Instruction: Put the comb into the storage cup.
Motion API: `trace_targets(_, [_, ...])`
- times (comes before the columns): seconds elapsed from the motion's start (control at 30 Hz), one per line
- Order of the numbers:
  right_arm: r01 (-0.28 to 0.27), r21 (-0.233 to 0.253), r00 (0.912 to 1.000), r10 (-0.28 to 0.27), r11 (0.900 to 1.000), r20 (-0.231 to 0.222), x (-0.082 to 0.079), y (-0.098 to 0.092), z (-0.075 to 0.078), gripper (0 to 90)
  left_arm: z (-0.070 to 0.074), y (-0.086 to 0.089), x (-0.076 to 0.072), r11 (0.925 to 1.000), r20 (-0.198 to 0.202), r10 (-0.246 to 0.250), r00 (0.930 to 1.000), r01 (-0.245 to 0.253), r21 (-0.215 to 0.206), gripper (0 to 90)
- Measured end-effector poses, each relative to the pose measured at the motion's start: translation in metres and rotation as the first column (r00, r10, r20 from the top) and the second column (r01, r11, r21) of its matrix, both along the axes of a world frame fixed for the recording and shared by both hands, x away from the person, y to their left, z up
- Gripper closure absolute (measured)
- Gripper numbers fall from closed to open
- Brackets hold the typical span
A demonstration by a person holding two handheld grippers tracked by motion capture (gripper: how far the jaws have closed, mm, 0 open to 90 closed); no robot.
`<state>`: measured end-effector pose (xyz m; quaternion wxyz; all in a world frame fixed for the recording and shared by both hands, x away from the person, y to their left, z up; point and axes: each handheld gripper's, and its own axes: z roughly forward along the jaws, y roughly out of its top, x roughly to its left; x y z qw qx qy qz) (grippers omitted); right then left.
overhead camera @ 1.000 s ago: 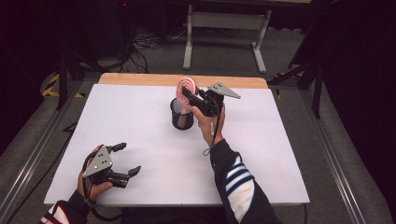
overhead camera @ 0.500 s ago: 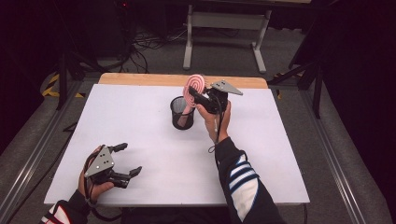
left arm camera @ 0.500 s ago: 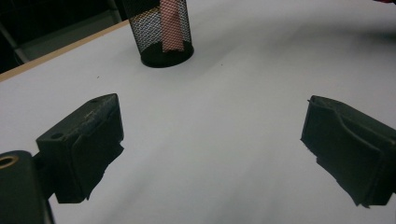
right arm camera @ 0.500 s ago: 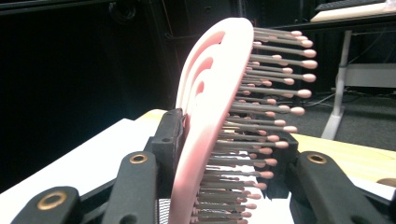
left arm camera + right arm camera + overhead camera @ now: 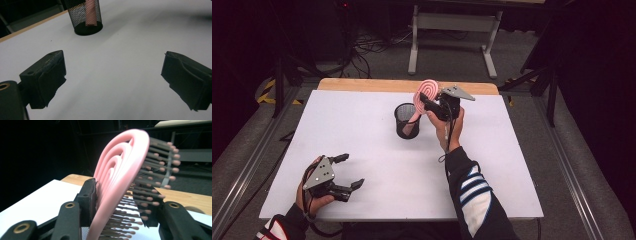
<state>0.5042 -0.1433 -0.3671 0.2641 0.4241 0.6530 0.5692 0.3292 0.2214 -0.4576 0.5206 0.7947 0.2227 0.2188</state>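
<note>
A pink hairbrush [image 5: 428,91] with concentric loops in its head is clamped between the jaws of my right gripper [image 5: 426,103], held above the table's far middle. In the right gripper view the brush [image 5: 120,172] stands tilted, bristles to the right, and the gripper [image 5: 120,202] is shut on its head. The brush's handle [image 5: 90,12] slants down into a black mesh cup [image 5: 406,120], which stands upright just left of the gripper. My left gripper [image 5: 349,171] rests near the front left corner, open, with nothing between its pads [image 5: 51,75].
A white sheet [image 5: 377,180] covers the table, with a wooden strip [image 5: 362,85] bare along the far edge. Beyond the table are a grey stand [image 5: 452,30] and floor cables [image 5: 372,42]. A striped sleeve [image 5: 474,195] crosses the front right.
My right gripper has risen and moved right with the brush, drawing the head up and away from the cup. The left gripper has barely shifted.
</note>
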Motion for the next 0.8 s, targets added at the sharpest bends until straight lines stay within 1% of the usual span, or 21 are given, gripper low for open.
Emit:
trace_targets(0.03, [0.000, 0.000, 1.0000, 0.000, 1.000, 0.000, 0.0000, 0.0000, 0.0000, 53.4, 0.0000, 0.0001, -0.0001, 1.0000, 0.000, 0.000, 1.0000, 0.000, 0.000, 6.5])
trace_targets(0.1, [0.004, 0.005, 0.9998, -0.004, 1.000, 0.019, -0.0026, -0.0011, 0.0006, 53.0, 0.0003, 0.0004, -0.0003, 1.0000, 0.001, 0.000, 1.0000, 0.000, 0.000, 6.6])
trace_targets(0.2, [0.004, -0.006, 0.9998, -0.004, 1.000, 0.019, -0.0028, -0.0008, 0.0008, 52.5, 0.0001, 0.0000, -0.0003, 1.0000, 0.001, 0.000, 1.0000, 0.000, 0.002, 6.6])
trace_targets(0.33, [0.006, -0.009, 0.9999, -0.006, 1.000, 0.015, -0.0025, -0.0026, 0.0007, 52.1, -0.0002, -0.0001, -0.0001, 1.0000, -0.001, -0.001, 1.0000, 0.001, 0.003, 6.6])
trace_targets(0.43, [0.022, -0.015, 0.9994, -0.022, 1.000, 0.027, -0.0037, -0.0046, 0.0010, 51.4, -0.0001, 0.0006, 0.0006, 1.0000, -0.003, 0.000, 1.0000, 0.000, 0.009, 6.6])
trace_targets(0.8, [0.026, -0.028, 0.9992, -0.025, 0.999, 0.032, -0.0064, -0.0057, 0.0031, 51.8, 0.0003, 0.0013, 0.0005, 1.0000, 0.001, 0.001, 1.0000, -0.001, 0.009, 6.8])
